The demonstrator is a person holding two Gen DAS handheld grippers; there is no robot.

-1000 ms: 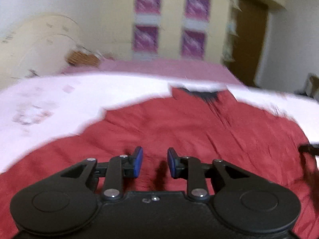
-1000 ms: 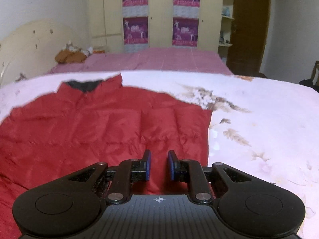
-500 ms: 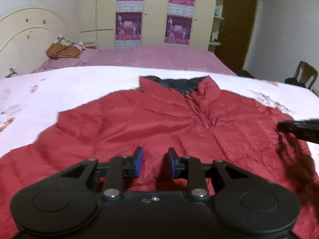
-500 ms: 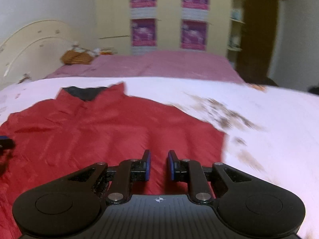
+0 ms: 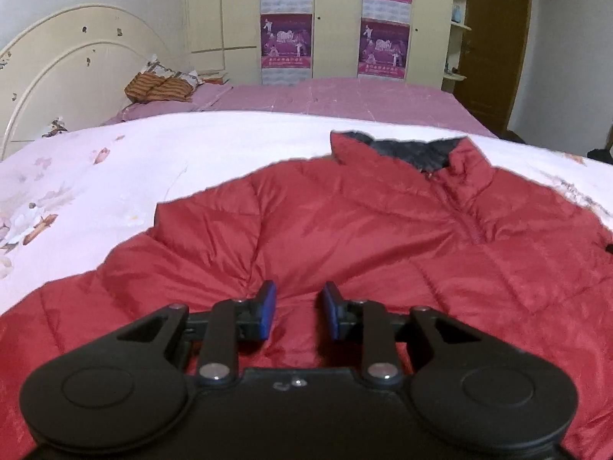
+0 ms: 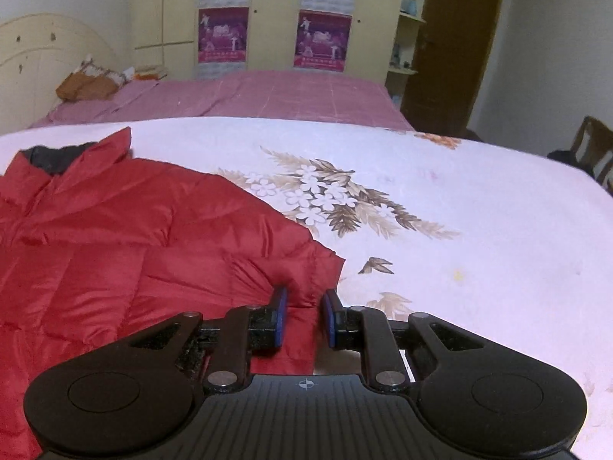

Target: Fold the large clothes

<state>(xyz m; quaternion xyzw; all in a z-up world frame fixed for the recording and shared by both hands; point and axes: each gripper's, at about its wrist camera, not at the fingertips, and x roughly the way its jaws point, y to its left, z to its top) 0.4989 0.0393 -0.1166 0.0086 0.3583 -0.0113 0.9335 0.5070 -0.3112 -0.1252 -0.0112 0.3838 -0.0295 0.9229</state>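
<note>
A red quilted jacket [image 5: 383, 237] lies spread flat on the bed, zipped front up, with its dark-lined collar [image 5: 413, 153] at the far side. My left gripper [image 5: 297, 295] hovers low over the jacket's left half, jaws a little apart and nothing pinched between them. In the right wrist view the jacket [image 6: 115, 249] fills the left side. My right gripper [image 6: 304, 299] sits at its right side edge. A ridge of red fabric lies between the narrowly parted pads, which do not press on it.
The jacket rests on a white flower-printed bedcover [image 6: 421, 211]. Beyond it is a pink bed [image 5: 345, 96] with a striped bundle [image 5: 161, 86] by the cream headboard [image 5: 69, 69]. A wardrobe with posters [image 5: 337, 19], a brown door [image 5: 494, 38] and a chair [image 6: 590, 145] stand behind.
My left gripper has slid left over the jacket, so the collar now sits further right in its view. My right gripper has moved right to the jacket's side edge. Neither jaw gap has changed.
</note>
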